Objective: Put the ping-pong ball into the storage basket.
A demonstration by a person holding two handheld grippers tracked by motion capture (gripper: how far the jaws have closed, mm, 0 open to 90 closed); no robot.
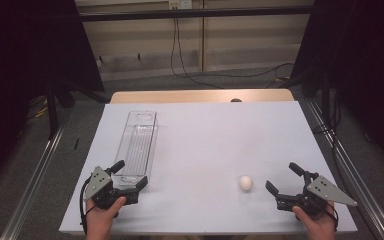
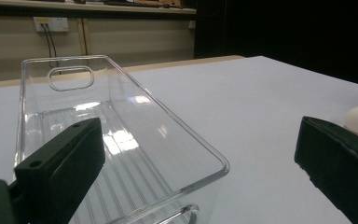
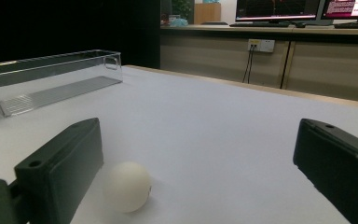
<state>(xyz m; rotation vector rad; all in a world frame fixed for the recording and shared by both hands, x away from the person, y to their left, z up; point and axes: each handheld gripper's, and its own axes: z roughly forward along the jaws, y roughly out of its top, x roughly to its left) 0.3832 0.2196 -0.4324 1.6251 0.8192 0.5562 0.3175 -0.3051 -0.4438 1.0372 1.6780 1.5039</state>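
open right tool near white ball on table.

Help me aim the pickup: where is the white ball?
In the high view, the white ball lies on the table's near right, just left of the open right claw.

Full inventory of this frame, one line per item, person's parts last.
clear bin: 1, transparent plastic, long and empty, left side of the table, near end at the left tongs
white ball: 1, white, near right on the table, just left of the right tongs
table: 1, white top with a wooden far edge
wall socket: 1, white, back wall, cables hanging to the floor
monitors: 2, lit, on a far desk in the right gripper view
left tongs: 1, black, open, near left
right tongs: 1, black, open, near right
hands: 2, bottom edge
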